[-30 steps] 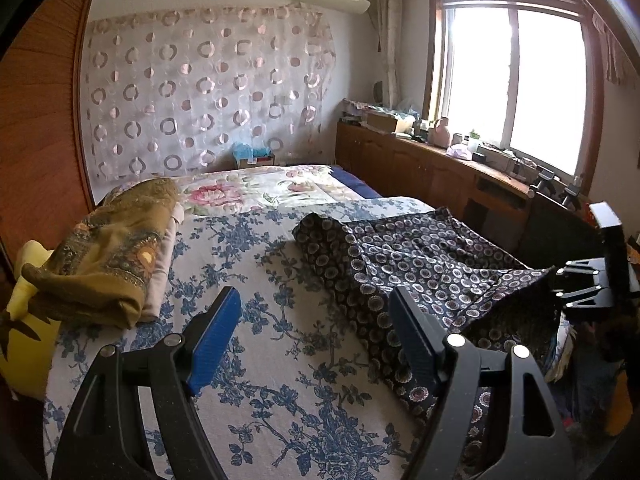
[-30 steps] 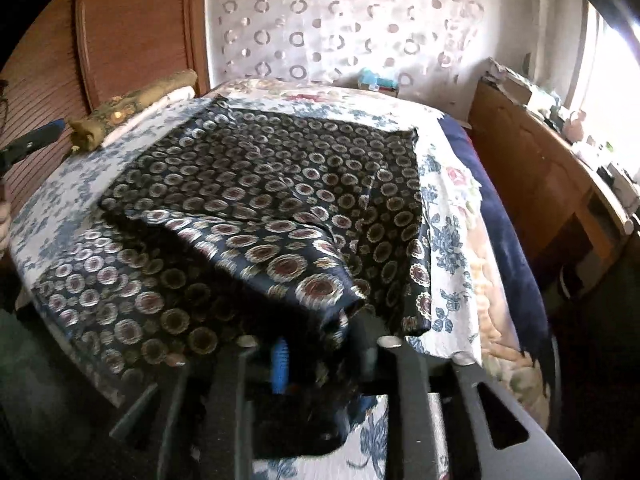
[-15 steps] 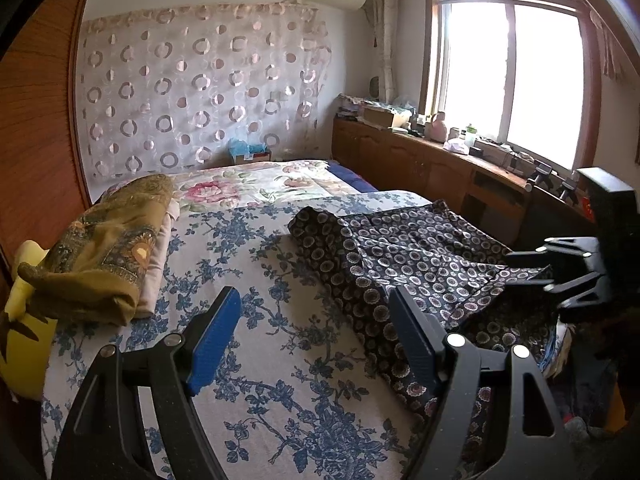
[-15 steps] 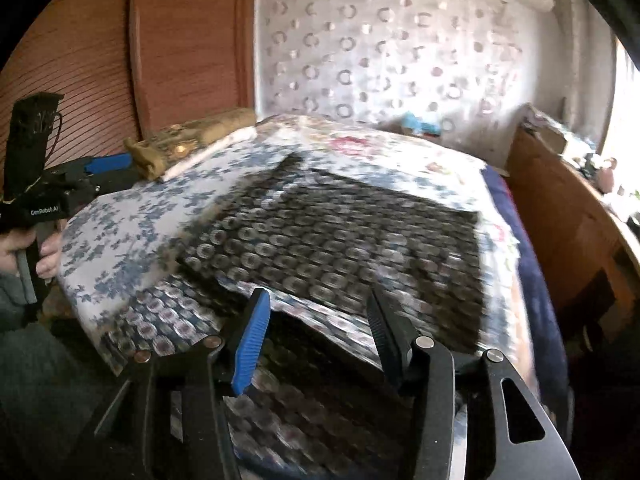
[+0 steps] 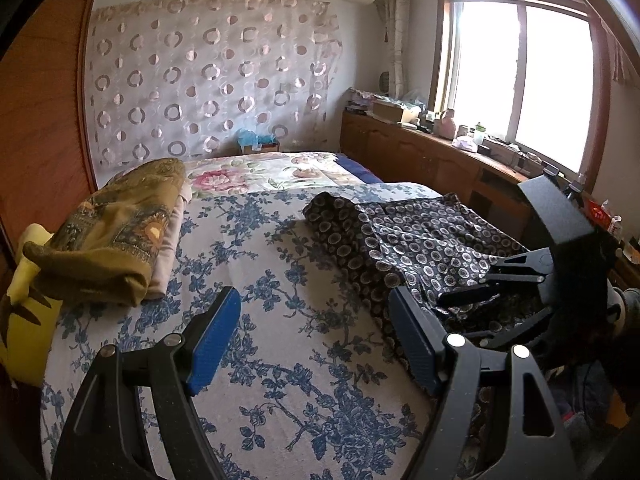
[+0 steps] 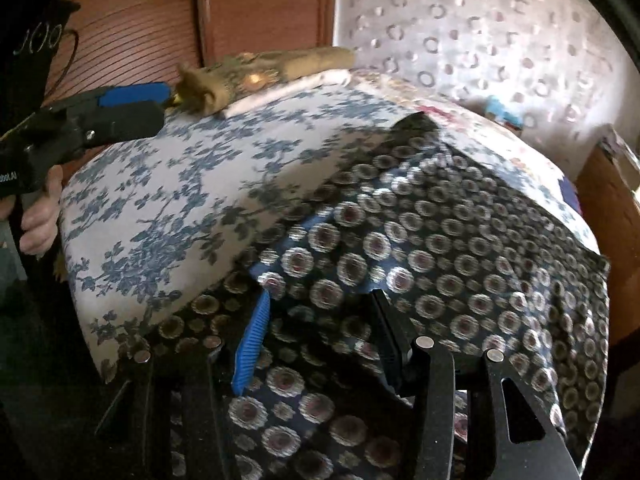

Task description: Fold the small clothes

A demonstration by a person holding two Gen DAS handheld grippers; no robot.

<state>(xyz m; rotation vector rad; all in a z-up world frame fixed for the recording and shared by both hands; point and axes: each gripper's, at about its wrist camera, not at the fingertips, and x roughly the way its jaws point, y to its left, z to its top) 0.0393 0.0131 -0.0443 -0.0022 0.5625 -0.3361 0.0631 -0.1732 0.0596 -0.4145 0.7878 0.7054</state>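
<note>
A dark garment with round printed motifs (image 5: 420, 236) lies spread over the right half of the blue-flowered bedspread (image 5: 280, 280), and its near edge hangs over the bed's side (image 6: 400, 248). My right gripper (image 6: 320, 324) is low at that near edge, its pads apart with loose folds of the garment between and under the fingers. In the left wrist view the right gripper (image 5: 468, 300) reaches in from the right onto the cloth. My left gripper (image 5: 314, 336) hovers open over bare bedspread, left of the garment and holding nothing; a hand (image 6: 40, 216) carries it.
A folded olive-gold cloth on a pale folded piece (image 5: 112, 236) lies at the bed's far left, beside a yellow pillow (image 5: 24, 320). A wooden cabinet (image 5: 432, 160) with clutter runs under the window on the right. A wooden panel (image 6: 260, 4) stands behind the bed.
The right gripper, shut on a raised fold of the garment a second ago, has opened, let it drop, and swung down to the garment's near edge. The left gripper has kept still.
</note>
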